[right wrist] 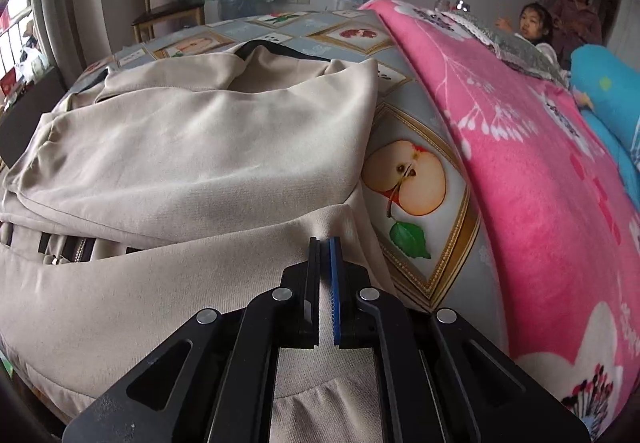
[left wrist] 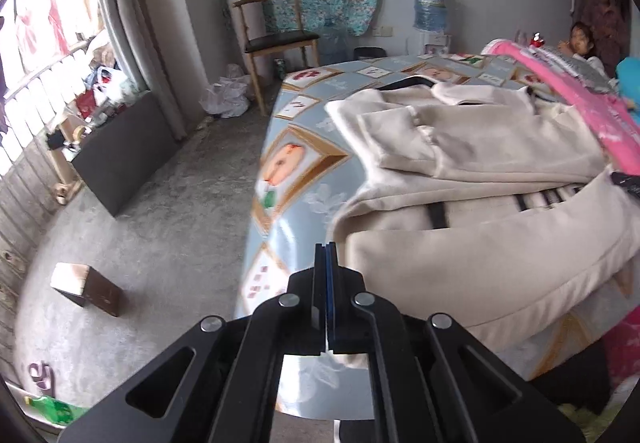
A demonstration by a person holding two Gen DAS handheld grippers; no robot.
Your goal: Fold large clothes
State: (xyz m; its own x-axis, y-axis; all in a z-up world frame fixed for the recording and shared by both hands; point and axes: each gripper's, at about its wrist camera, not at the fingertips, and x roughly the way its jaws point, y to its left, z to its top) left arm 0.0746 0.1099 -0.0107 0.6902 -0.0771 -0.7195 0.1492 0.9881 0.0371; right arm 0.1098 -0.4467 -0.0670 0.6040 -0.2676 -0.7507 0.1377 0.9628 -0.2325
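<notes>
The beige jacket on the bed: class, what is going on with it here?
A person with a gripper in each hand is folding a beige jacket laid on a fruit-print bedsheet, beside a pink blanket. Its sleeves lie folded across the body. The left gripper is shut on nothing at the jacket's edge. The right gripper, jaws nearly shut, sits over the near fabric.
</notes>
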